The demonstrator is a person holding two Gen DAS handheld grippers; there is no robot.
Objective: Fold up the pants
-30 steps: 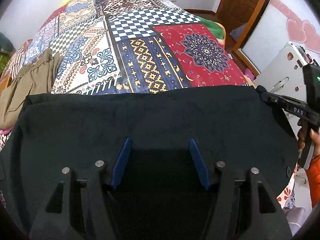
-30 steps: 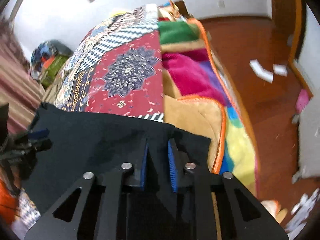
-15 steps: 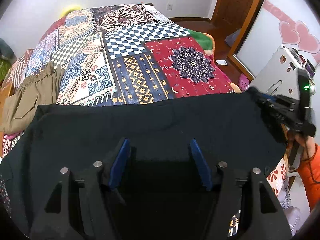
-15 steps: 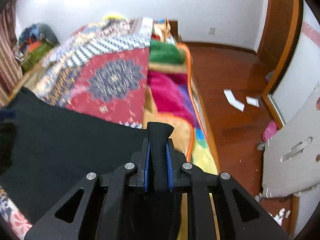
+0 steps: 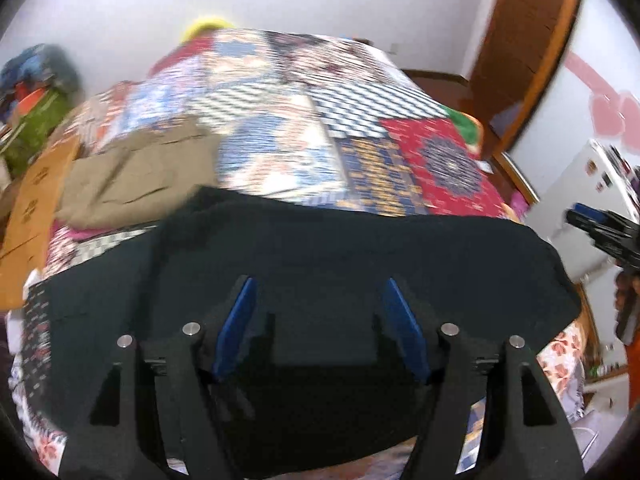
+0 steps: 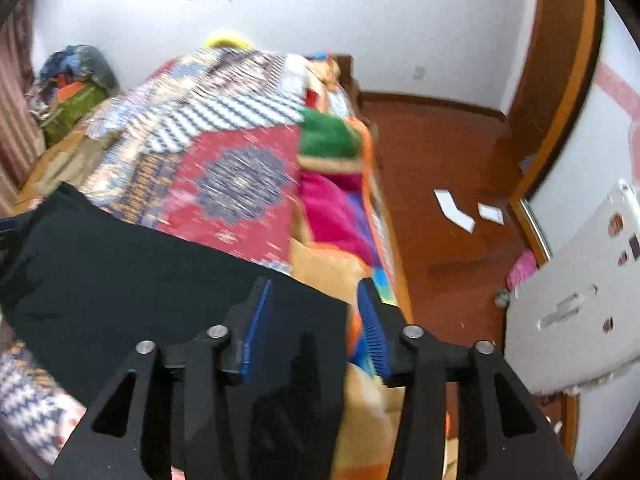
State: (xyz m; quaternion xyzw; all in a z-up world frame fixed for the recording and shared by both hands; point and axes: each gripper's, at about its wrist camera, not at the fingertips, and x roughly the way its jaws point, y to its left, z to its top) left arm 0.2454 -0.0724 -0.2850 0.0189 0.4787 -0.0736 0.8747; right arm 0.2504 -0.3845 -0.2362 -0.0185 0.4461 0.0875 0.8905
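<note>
The black pants point(image 5: 340, 256) lay spread on the bed point(image 5: 360, 92), both grippers' jaws gaping empty above them. Soft and limp, they probably wanted gripping at the hem corners.

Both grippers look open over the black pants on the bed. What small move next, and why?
Probably bring the right gripper down and close it on the near right edge of the black pants. Its jaws stand open with nothing held, the left gripper is open too, and the pants lie spread flat on the quilt.
</note>
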